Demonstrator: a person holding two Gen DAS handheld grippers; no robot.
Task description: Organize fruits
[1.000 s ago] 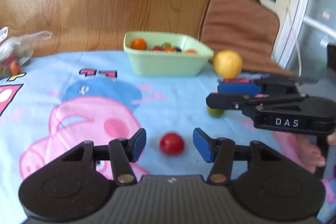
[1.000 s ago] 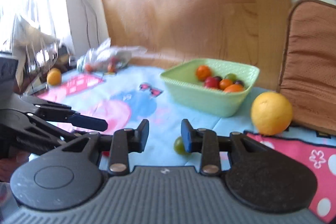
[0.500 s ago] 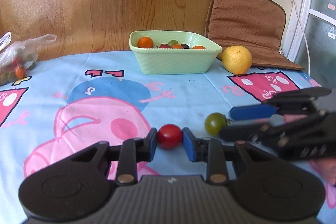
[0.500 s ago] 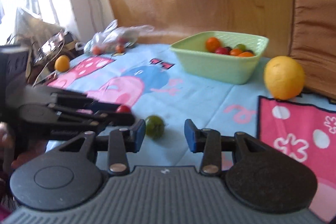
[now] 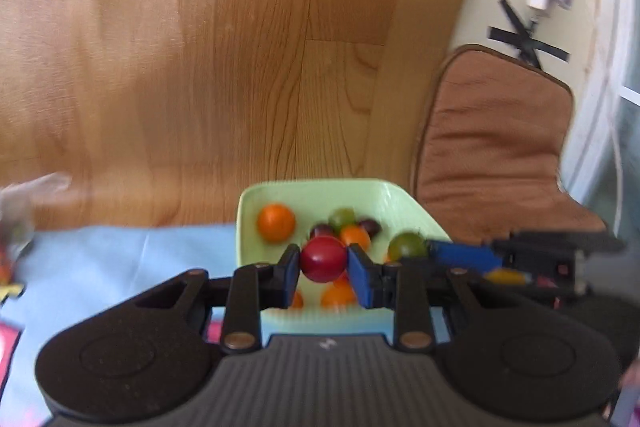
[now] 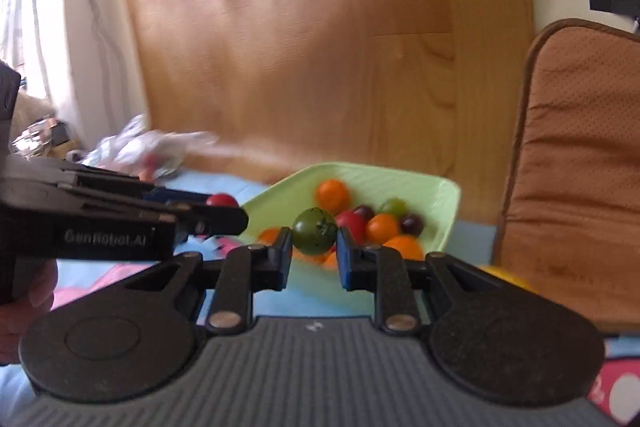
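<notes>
My left gripper [image 5: 323,269] is shut on a red tomato [image 5: 323,259] and holds it just over the near rim of the pale green bowl [image 5: 384,193]. My right gripper [image 6: 313,245] is shut on a green tomato [image 6: 314,230], raised in front of the same bowl [image 6: 436,193]. Inside the bowl lie several small orange, red, green and dark fruits. In the left wrist view the right gripper [image 5: 424,247] reaches in from the right with the green tomato [image 5: 407,246]. In the right wrist view the left gripper [image 6: 230,209] comes from the left with the red tomato [image 6: 221,199].
A yellow citrus fruit [image 6: 508,277] lies to the right of the bowl, mostly hidden. A brown cushion [image 5: 496,155] leans behind it. A clear plastic bag [image 6: 140,151] with small fruits lies at the far left on the blue cartoon tablecloth [image 5: 100,255]. A wooden panel rises behind.
Both grippers closed on tomatoes on the cloth, the left on the red one and the right on the green one. Both then lifted them and carried them forward to the bowl.
</notes>
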